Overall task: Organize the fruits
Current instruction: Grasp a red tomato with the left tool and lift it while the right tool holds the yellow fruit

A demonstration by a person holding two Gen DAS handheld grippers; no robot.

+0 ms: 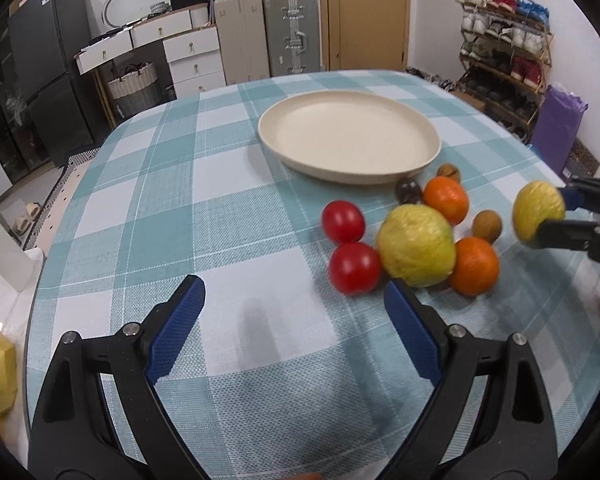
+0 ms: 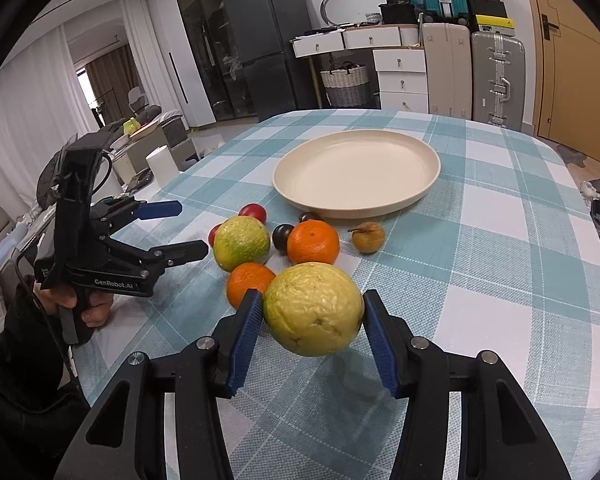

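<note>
An empty cream plate (image 1: 348,136) (image 2: 356,168) sits on the checked tablecloth. In front of it lies a cluster of fruit: two red tomatoes (image 1: 354,267), a yellow-green citrus (image 1: 417,250) (image 2: 241,243), two oranges (image 1: 474,266) (image 2: 313,241), dark plums (image 2: 282,235) and small brown fruits (image 2: 368,237). My right gripper (image 2: 312,314) is shut on a second yellow citrus (image 2: 314,309) (image 1: 539,213), held above the table near the cluster. My left gripper (image 1: 294,300) (image 2: 182,228) is open and empty, just left of the tomatoes.
The round table (image 1: 148,184) drops off at left and front. A white cylinder (image 1: 4,258) stands off the left edge. Suitcases (image 1: 292,32), drawers and a shoe rack (image 1: 504,52) line the far wall.
</note>
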